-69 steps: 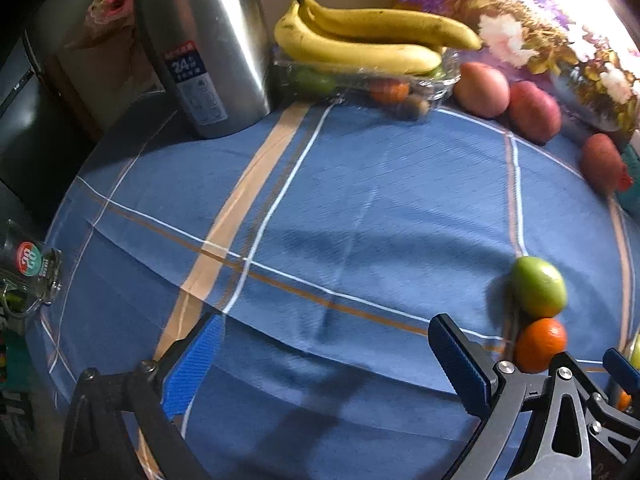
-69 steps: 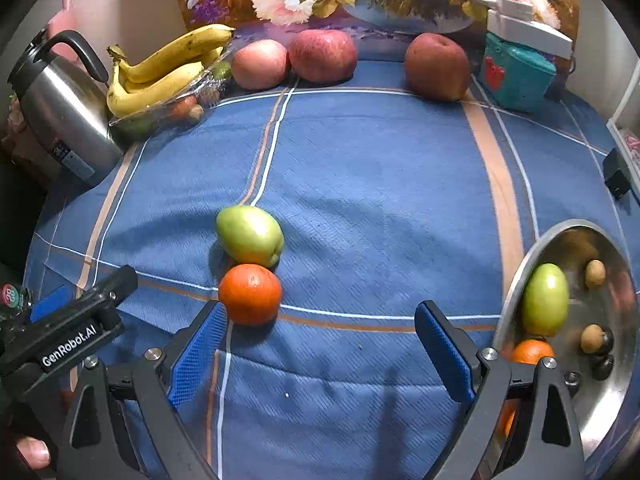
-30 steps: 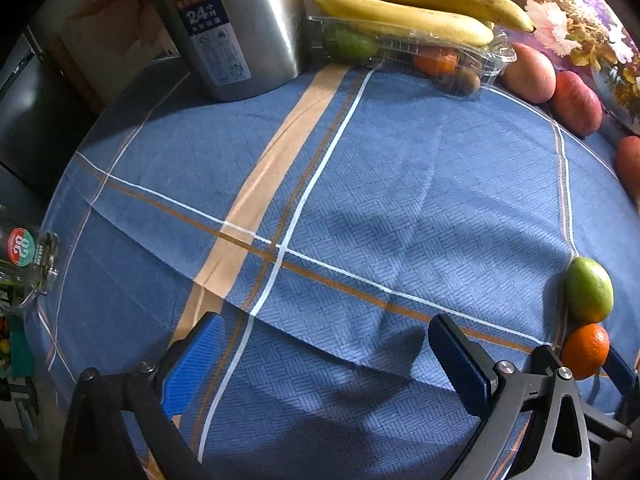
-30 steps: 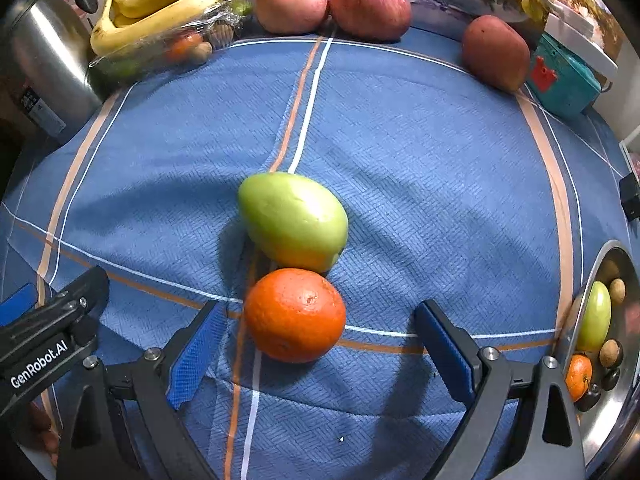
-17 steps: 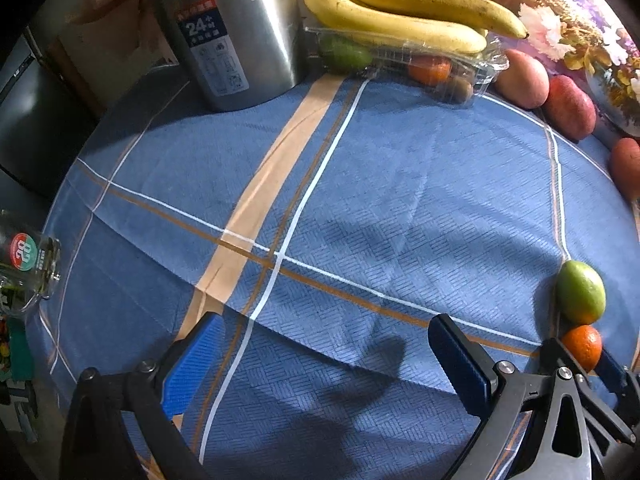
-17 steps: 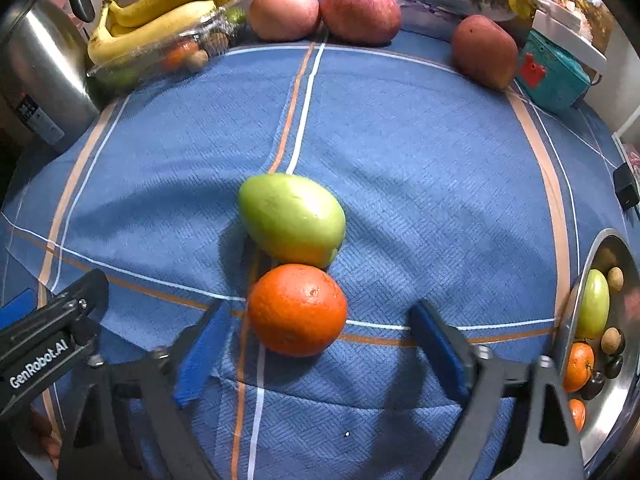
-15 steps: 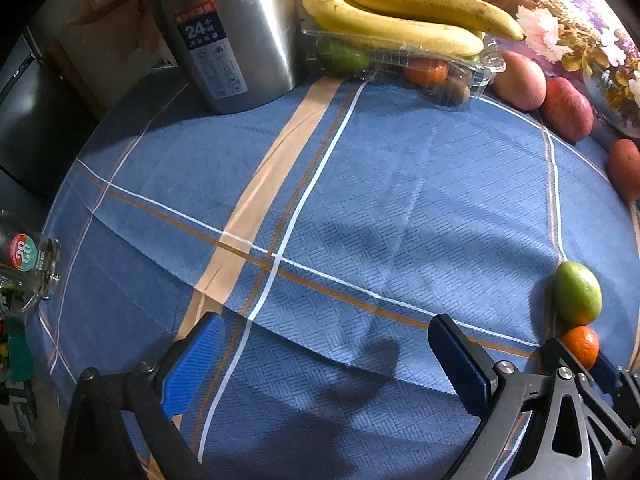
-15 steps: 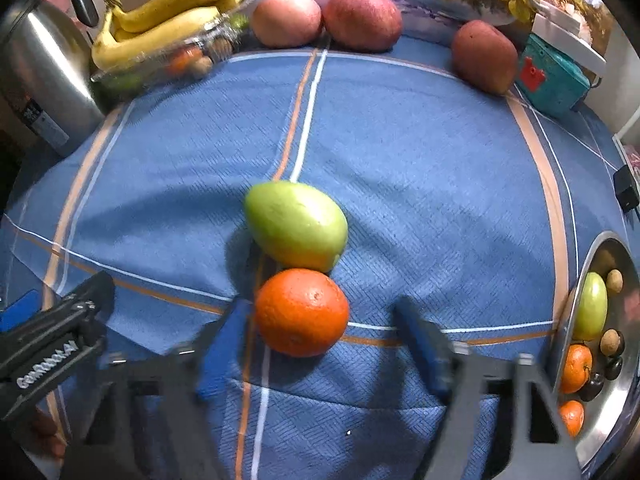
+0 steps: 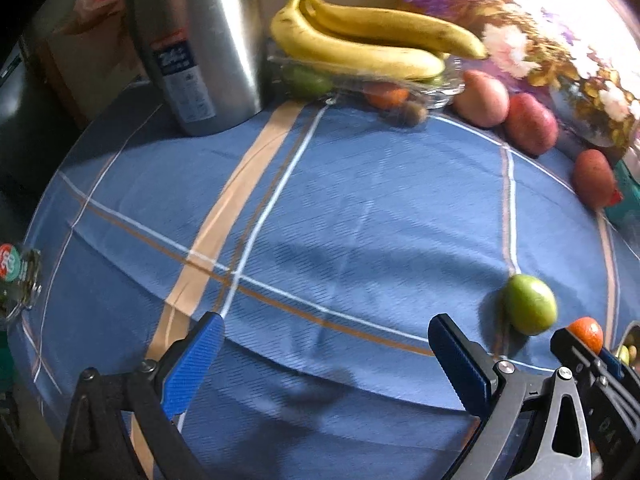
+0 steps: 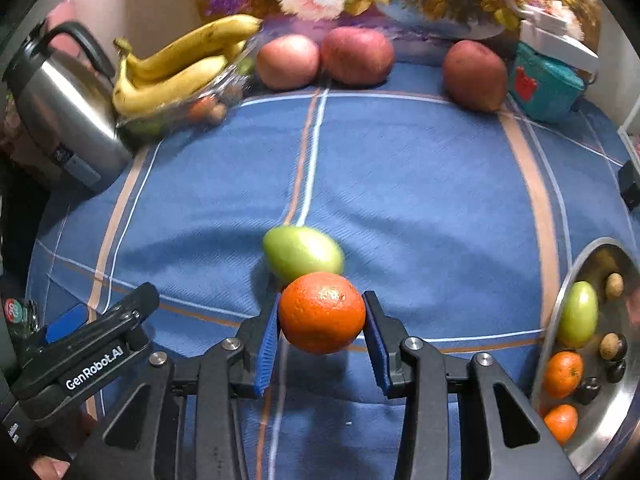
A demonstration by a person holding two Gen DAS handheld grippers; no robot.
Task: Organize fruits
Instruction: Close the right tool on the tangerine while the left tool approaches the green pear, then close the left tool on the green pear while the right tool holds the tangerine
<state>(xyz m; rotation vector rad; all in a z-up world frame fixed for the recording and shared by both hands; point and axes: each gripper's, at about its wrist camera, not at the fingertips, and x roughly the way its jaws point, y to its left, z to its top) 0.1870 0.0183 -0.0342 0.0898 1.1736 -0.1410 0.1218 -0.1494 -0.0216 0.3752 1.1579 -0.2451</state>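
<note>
Right claw point(image 10: 322, 314) now clamped on orange point(image 10: 322, 312) (earlier spread around it), left claw point(image 9: 324, 356) apart, empty

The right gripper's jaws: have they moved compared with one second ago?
Yes. The right gripper has closed inward: its jaws now press both sides of the orange, beside the green fruit on the cloth.

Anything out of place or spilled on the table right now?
Nothing spilled or damaged. One green fruit sits loose mid-cloth, outside the metal bowl; the right gripper is clamped on the orange beside it.
</note>
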